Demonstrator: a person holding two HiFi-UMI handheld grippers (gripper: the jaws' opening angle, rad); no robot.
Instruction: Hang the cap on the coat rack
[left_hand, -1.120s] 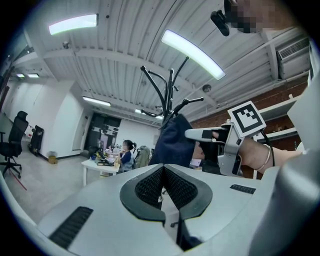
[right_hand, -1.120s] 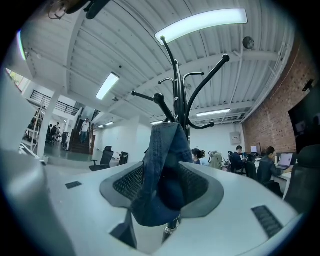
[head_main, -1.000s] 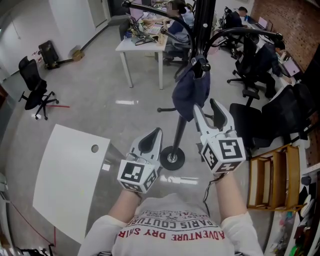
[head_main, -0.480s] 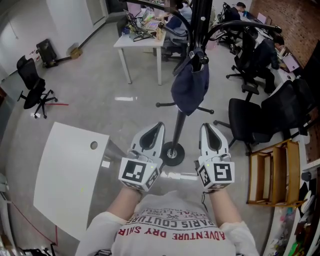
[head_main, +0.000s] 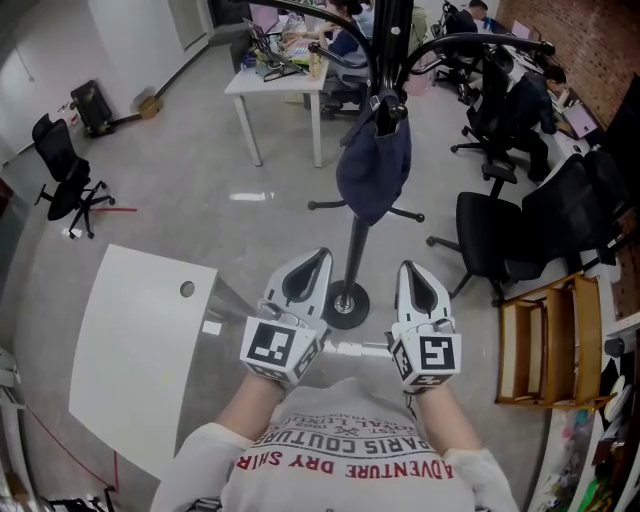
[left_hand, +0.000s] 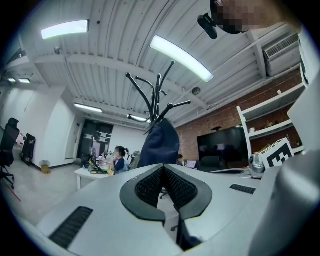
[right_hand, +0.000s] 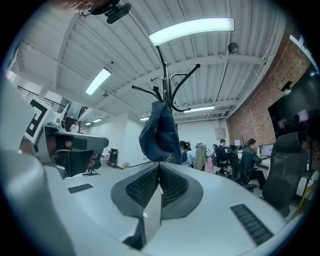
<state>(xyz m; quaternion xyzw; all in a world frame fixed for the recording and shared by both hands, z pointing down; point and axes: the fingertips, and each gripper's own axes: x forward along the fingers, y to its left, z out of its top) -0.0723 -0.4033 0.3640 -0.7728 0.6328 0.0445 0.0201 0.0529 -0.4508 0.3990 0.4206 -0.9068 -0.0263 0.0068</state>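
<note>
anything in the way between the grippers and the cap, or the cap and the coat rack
Nothing visible. The navy cap already hangs on the coat rack. The left gripper and right gripper are shut and empty, with only open air toward it.

I'm in an open office: behind the coat rack (head_main: 357, 255), people (right_hand: 248, 159) work at desks (head_main: 282, 86), black swivel chairs (head_main: 490, 240) beside it (brick wall (head_main: 592, 40) beyond).

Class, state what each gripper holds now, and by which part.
Nothing: the left gripper and right gripper are shut and empty; the navy cap hangs on the coat rack.
</note>
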